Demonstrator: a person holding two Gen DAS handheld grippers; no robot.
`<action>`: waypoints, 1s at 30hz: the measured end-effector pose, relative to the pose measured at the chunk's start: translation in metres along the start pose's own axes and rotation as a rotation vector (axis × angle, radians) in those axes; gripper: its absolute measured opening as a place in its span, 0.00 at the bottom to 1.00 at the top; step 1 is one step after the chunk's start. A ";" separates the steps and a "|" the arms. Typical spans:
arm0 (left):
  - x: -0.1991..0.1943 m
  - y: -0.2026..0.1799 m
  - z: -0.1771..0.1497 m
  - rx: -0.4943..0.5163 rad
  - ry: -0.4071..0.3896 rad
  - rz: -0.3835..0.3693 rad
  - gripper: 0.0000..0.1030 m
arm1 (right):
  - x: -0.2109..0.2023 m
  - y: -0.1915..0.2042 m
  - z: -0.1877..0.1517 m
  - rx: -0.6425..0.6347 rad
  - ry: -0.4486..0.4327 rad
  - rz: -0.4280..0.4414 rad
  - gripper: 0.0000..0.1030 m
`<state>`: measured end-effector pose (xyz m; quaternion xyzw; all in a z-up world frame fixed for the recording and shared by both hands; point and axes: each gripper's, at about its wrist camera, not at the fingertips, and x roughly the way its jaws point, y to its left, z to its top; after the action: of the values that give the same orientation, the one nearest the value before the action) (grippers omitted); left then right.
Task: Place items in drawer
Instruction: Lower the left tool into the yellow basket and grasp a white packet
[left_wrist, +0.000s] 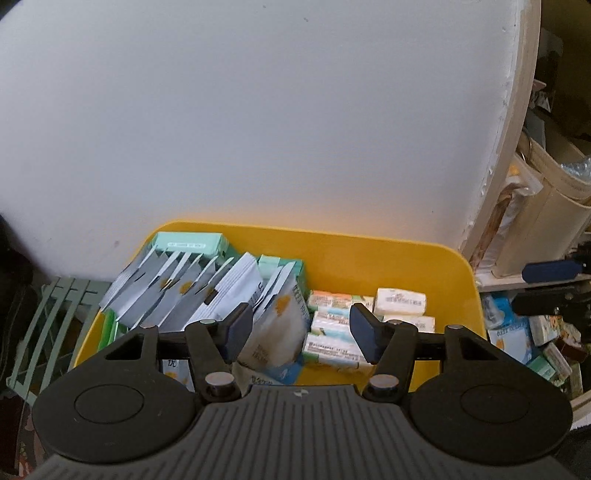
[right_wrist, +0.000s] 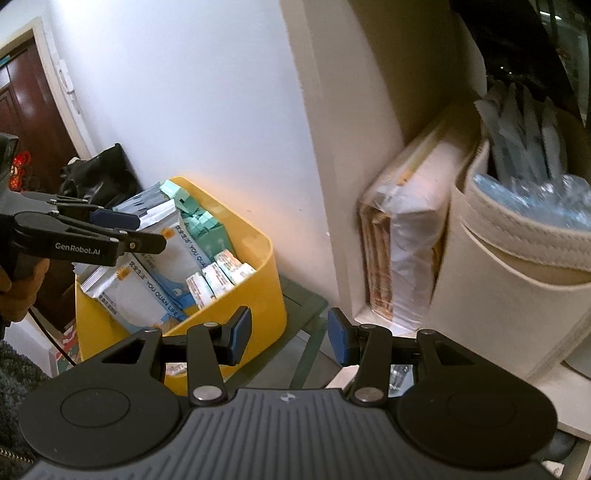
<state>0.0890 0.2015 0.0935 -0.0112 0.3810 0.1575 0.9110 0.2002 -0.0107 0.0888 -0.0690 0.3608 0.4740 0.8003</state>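
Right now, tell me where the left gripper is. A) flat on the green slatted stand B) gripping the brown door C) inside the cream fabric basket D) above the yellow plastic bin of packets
D: the left gripper hangs open over the yellow plastic bin, holding nothing.

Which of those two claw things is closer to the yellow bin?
Left. The left gripper hovers open right over the yellow bin; the right gripper, also open, sits off to the bin's side, toward the shelf.

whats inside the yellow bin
The yellow bin holds upright white pouches, mint-green boxes and small tissue packs. Anything beneath them is covered.
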 end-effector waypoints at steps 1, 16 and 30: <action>0.001 0.001 0.000 0.003 0.001 -0.002 0.59 | 0.001 0.001 0.001 -0.003 0.000 0.001 0.50; 0.014 -0.008 -0.001 0.132 0.020 -0.040 0.58 | 0.000 0.007 0.004 0.012 -0.004 -0.035 0.50; 0.029 0.008 0.002 0.117 0.058 -0.077 0.58 | -0.001 0.012 0.006 0.010 -0.016 -0.035 0.50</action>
<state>0.1069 0.2172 0.0758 0.0230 0.4149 0.0995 0.9041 0.1933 -0.0023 0.0963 -0.0676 0.3553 0.4587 0.8117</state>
